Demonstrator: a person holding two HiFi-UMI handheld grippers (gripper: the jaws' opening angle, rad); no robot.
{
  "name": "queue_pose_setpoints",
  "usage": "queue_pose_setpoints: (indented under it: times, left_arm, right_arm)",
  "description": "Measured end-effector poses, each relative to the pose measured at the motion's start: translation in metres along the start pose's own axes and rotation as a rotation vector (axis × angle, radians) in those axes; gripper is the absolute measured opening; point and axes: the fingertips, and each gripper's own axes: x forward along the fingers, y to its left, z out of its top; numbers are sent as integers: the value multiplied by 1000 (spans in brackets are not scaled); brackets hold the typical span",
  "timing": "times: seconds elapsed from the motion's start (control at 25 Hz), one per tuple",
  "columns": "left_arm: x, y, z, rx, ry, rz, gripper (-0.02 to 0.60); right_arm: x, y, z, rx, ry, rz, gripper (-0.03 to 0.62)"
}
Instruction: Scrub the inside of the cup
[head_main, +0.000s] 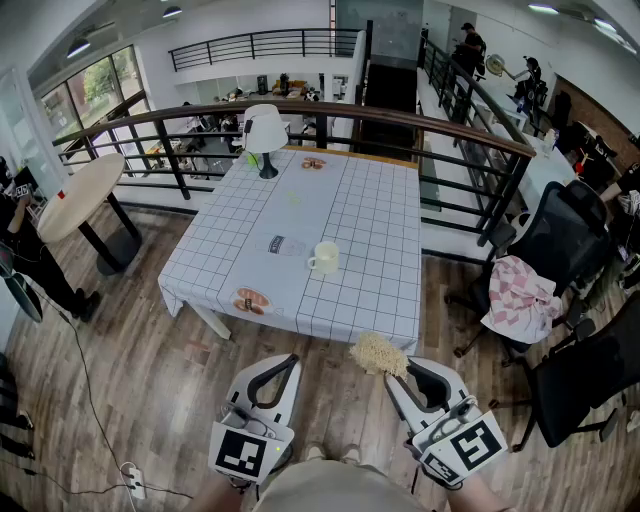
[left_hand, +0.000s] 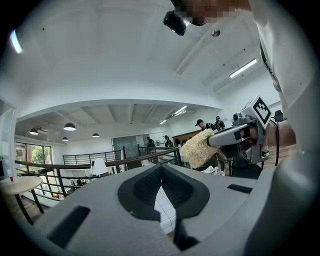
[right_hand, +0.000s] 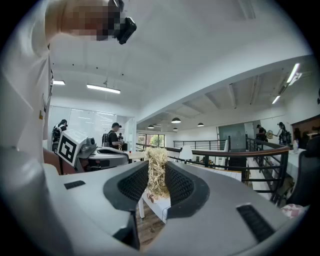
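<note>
A white cup (head_main: 324, 258) stands upright near the front of the table with the white grid-pattern cloth (head_main: 370, 210). Both grippers hang low in front of the table, well short of the cup. My right gripper (head_main: 392, 364) is shut on a straw-coloured fibre scrubber (head_main: 377, 352), which pokes up between its jaws as the scrubber (right_hand: 156, 172) in the right gripper view. My left gripper (head_main: 291, 362) has its jaws closed with nothing between them (left_hand: 161, 181). From the left gripper view, the scrubber (left_hand: 197, 148) and the right gripper appear to the right.
A white lamp (head_main: 264, 133) stands at the table's far end, with a small plate (head_main: 313, 163) nearby, a flat packet (head_main: 283, 245) beside the cup and a dish (head_main: 250, 300) at the front edge. A railing (head_main: 300, 110) runs behind. Office chairs (head_main: 560, 240) stand right; a round table (head_main: 80, 195) stands left.
</note>
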Motion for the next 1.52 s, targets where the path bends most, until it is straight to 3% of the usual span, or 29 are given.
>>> queue_pose_setpoints:
  times: [0.76,1.0,1.52]
  left_arm:
    - [5,1,-4,6,5,-13,14]
    - [10,-9,1,35,2,-11,14]
    - [22,-32,3,17,10,-2,14]
  right_arm:
    - [2,-7,-1,66,-25,-15,101]
    - [-4,-12,-1,67,-27,-10,101]
    - [-21,-29,-7,89,-39,10,101]
